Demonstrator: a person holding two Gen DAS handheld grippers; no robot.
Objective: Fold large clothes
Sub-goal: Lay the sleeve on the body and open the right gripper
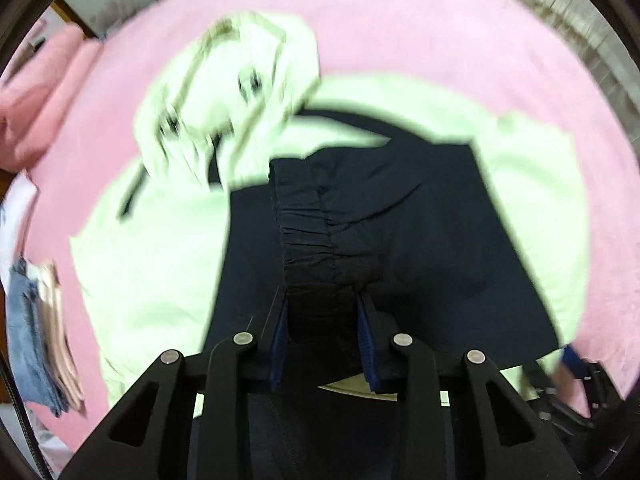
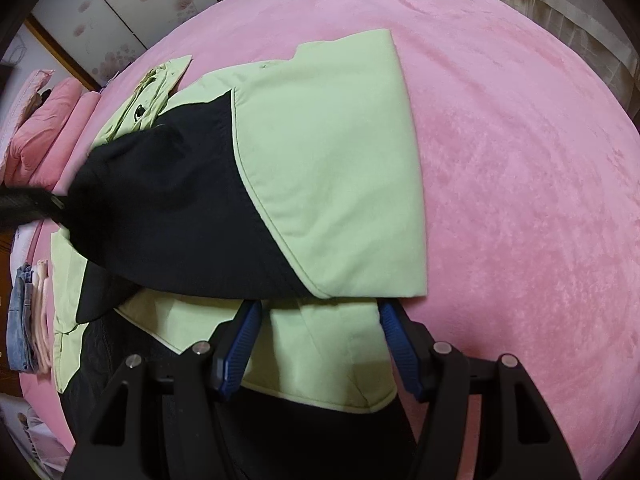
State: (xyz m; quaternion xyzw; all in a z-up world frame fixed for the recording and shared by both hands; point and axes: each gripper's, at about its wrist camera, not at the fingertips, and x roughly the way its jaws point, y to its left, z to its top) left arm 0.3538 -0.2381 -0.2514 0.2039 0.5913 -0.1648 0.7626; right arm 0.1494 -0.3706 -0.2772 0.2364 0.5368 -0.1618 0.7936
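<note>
A large light-green jacket with black panels (image 2: 328,168) lies on the pink bed (image 2: 520,140). In the left wrist view my left gripper (image 1: 322,300) is shut on the black gathered sleeve cuff (image 1: 308,240) and holds the black sleeve over the green body (image 1: 152,272). The green hood (image 1: 224,92) lies crumpled at the far side. In the right wrist view my right gripper (image 2: 320,308) is open, its blue pads on either side of the green hem (image 2: 320,352) near the front edge. The left gripper's black body (image 2: 28,200) shows at the left.
Pink pillows (image 2: 44,128) lie at the far left of the bed. A stack of folded clothes, denim and pale pink (image 2: 28,320), sits at the left edge. A curtain (image 2: 580,12) hangs at the far right. Bare pink blanket spreads right of the jacket.
</note>
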